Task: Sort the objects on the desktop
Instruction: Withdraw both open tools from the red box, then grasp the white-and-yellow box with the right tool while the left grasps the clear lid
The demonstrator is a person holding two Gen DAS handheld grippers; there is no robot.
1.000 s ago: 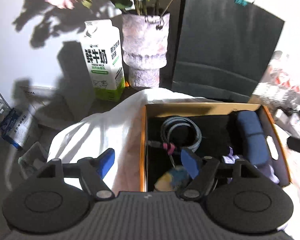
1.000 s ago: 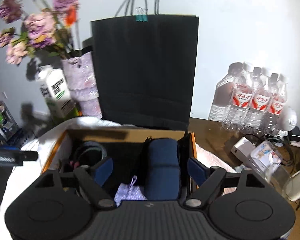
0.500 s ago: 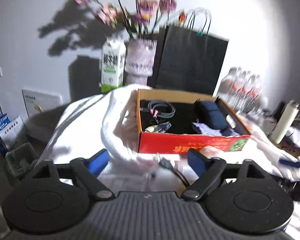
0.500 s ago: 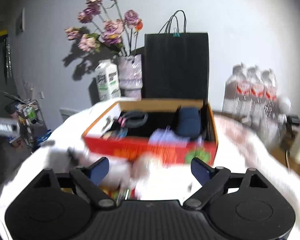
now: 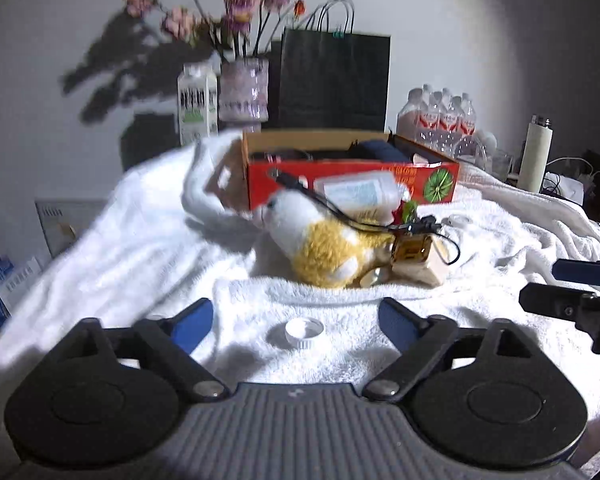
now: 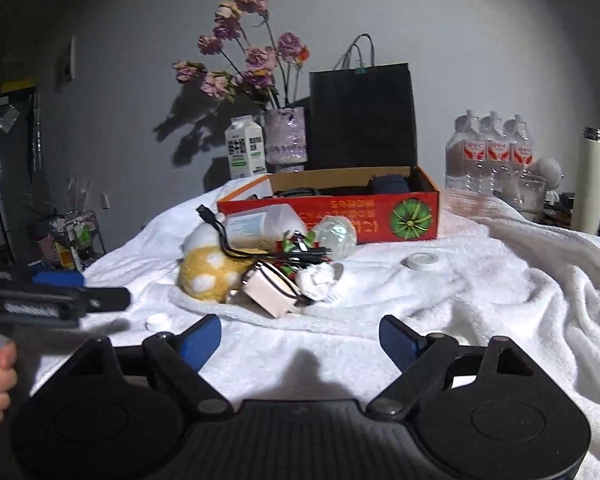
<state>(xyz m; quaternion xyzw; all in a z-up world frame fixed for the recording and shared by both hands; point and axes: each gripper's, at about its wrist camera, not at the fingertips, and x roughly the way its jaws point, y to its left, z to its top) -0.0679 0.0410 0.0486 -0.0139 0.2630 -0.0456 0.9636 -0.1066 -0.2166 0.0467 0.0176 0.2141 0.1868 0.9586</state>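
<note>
- Snagging is my main worry: the black cable [image 6: 260, 254] drapes over the plush [image 6: 206, 276], the bottle [image 6: 260, 224] and the small box [image 6: 270, 292], so lifting any one could drag the others along.
- Rolling is another risk, I judge: the clear ball [image 6: 336, 236] rests against the red box [image 6: 340, 216] and a nudge could send it across the soft towel [image 6: 480, 280].
- The left gripper [image 5: 296, 318] has its jaws wide and closing, empty; a white cap [image 5: 304, 330] lies on the towel between its fingers, untouched.
- The right gripper [image 6: 300, 336] is also wide and closing, with nothing but bare towel between its fingers.
- The pile lies beyond both grippers, apart from them, on the near side of the red box; a second cap [image 6: 422, 260] sits off to its right.
</note>
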